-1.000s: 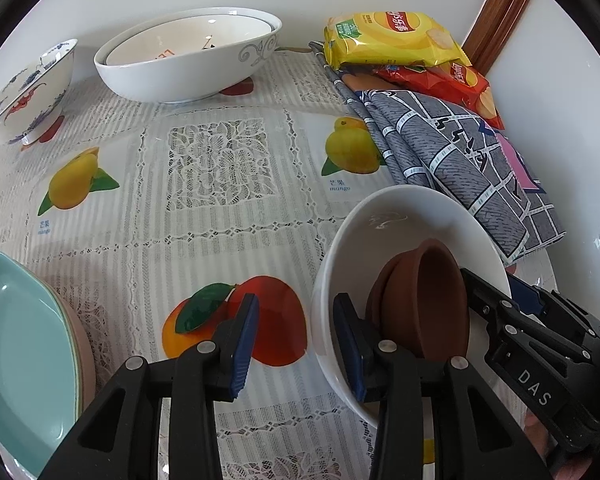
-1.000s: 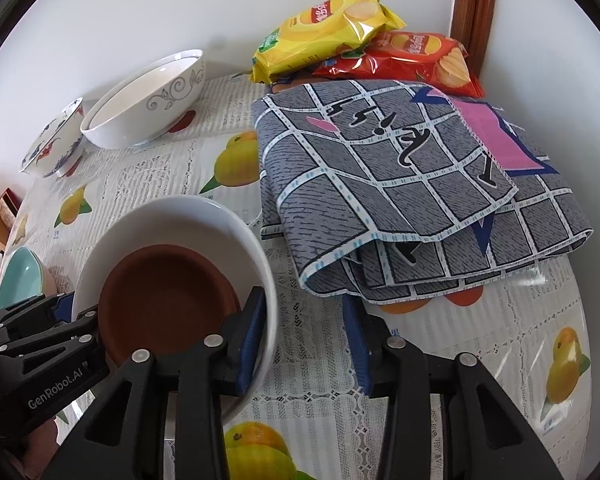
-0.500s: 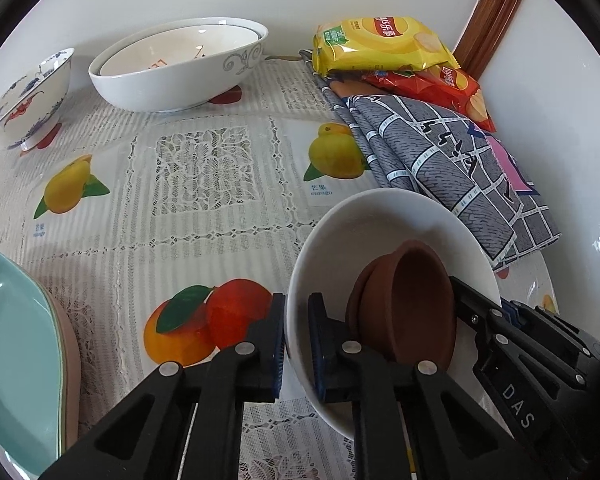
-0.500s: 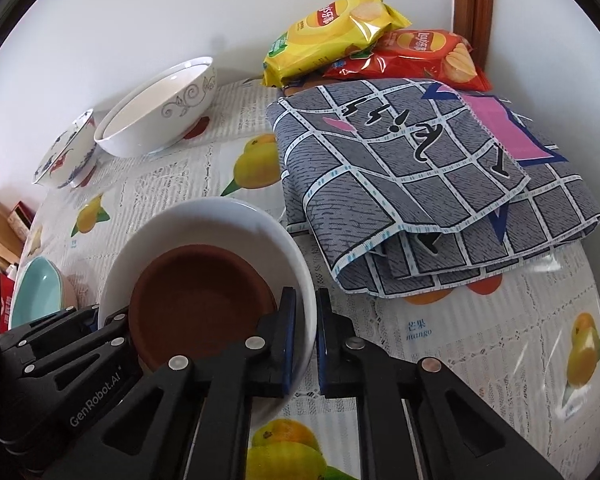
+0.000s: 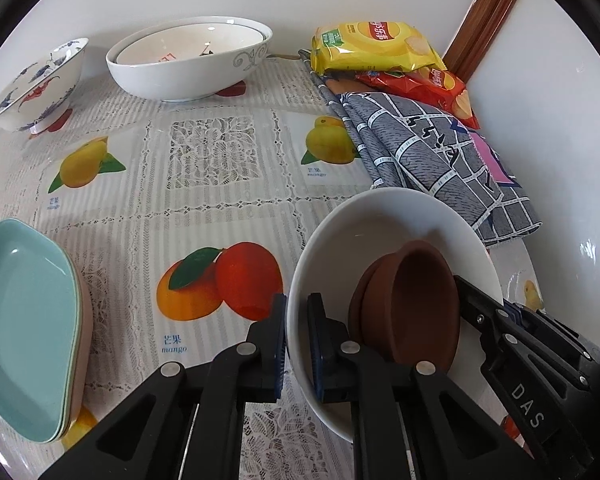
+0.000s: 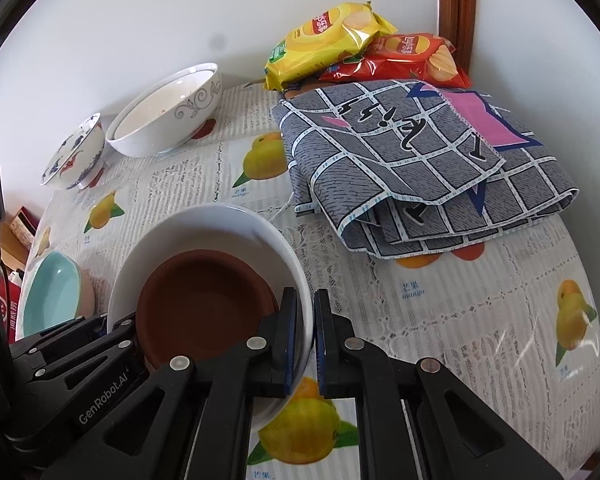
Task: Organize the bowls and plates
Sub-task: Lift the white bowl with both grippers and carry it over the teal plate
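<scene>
Left wrist view: looks steeply down along its fingers from close above the table point(image 5: 204, 168), facing the back wall; white bowl point(image 5: 384, 220) at lower right of the frame.
Right wrist view: same steep, close look, white bowl point(image 6: 236, 220) at lower left.
Shared: that bowl, patterned bowls, chip bags point(image 5: 372, 46) point(image 6: 328, 40), folded cloth point(image 6: 420, 152).

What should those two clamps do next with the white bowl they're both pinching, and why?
Probably lift it straight up, keeping it level. The left gripper and right gripper each have jaws shut on opposite sides of the white bowl rim, and the brown dishes sit loose inside.
</scene>
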`<state>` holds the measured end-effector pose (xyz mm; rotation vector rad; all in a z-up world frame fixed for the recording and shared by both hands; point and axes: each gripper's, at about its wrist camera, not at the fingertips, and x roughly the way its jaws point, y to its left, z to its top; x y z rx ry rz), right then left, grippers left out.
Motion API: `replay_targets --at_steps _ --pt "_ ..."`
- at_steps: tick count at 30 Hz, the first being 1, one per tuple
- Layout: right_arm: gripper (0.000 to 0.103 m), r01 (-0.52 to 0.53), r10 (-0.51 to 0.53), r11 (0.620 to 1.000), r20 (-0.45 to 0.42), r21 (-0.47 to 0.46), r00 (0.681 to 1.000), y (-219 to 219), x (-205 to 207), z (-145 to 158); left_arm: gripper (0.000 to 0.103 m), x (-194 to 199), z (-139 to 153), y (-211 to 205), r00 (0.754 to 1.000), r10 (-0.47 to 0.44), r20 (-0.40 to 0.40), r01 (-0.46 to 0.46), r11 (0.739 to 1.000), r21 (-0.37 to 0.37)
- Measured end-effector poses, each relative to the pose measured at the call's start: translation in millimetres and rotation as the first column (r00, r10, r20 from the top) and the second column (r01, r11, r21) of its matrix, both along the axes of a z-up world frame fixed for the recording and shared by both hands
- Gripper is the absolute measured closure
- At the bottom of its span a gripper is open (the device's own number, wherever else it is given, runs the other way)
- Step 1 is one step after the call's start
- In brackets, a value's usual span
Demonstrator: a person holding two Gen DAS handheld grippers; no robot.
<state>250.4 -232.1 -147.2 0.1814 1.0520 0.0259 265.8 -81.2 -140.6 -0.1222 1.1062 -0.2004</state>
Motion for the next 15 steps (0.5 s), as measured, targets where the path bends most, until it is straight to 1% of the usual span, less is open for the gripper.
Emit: replay_targets --at_steps 3,12,15 --pt "0.095 -0.005 0.005 1.000 0.015 -0.005 1.000 4 -8 9 0.093 -7 10 5 1.000 0.005 0.012 -0.005 1.000 -0.012" --pt "0.095 -0.011 0.010 1.000 0.074 0.008 0.997 15 -30 45 0.093 -28 47 17 0.997 0.014 0.081 -0.015 1.000 0.004" --pt "0.095 -0.013 0.011 1.000 0.081 0.016 0.997 20 -36 56 0.093 -34 59 21 0.995 0.018 0.098 -0.019 1.000 0.016"
